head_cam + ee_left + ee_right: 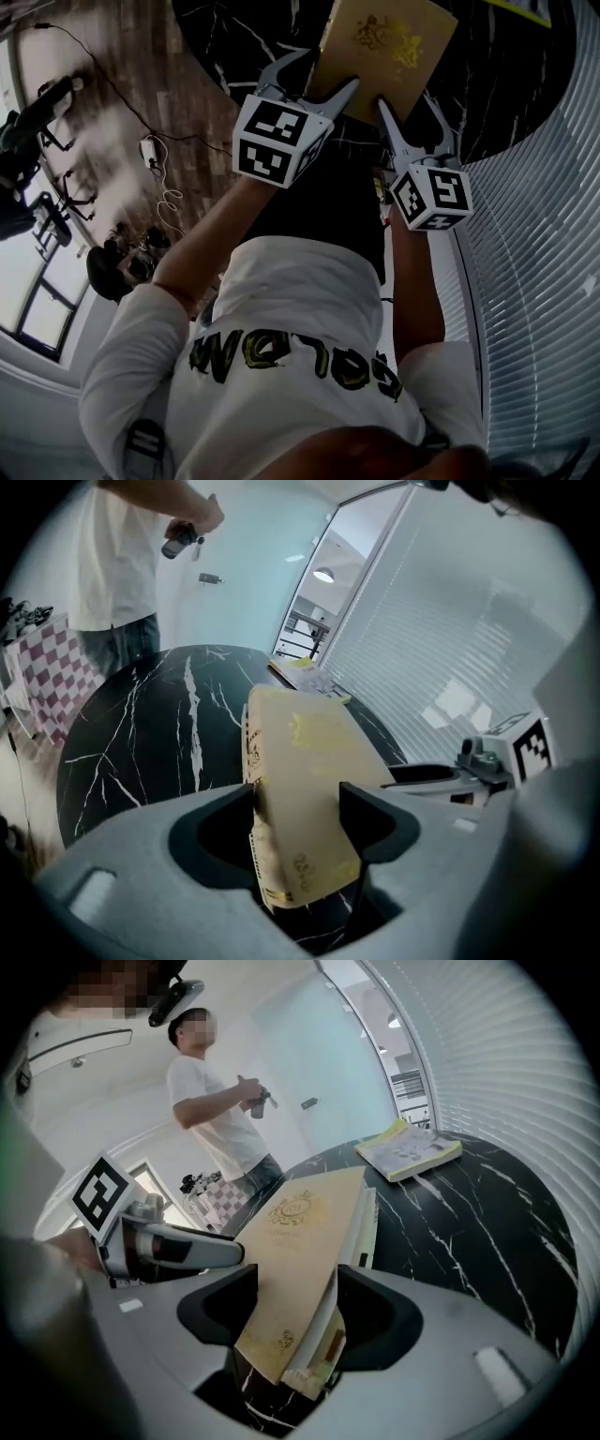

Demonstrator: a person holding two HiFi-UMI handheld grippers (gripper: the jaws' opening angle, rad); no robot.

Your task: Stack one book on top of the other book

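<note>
A thick tan book with a gold emblem (386, 49) is held tilted over the black marble table (511, 89), its near edge toward me. My left gripper (315, 81) is shut on the book's near left part, and in the left gripper view both pads press the book (300, 761). My right gripper (411, 114) is shut on its near right corner, with the book (300, 1241) wedged between the jaws. A second book with yellow edges (409, 1151) lies flat at the far side of the table (305, 670).
A person in a white shirt (221, 1110) stands beyond the table holding a small object. Window blinds (548, 262) run along the right. On the left, cables and stands (150, 155) lie on the wooden floor. A checkered cloth (47, 672) is beside the table.
</note>
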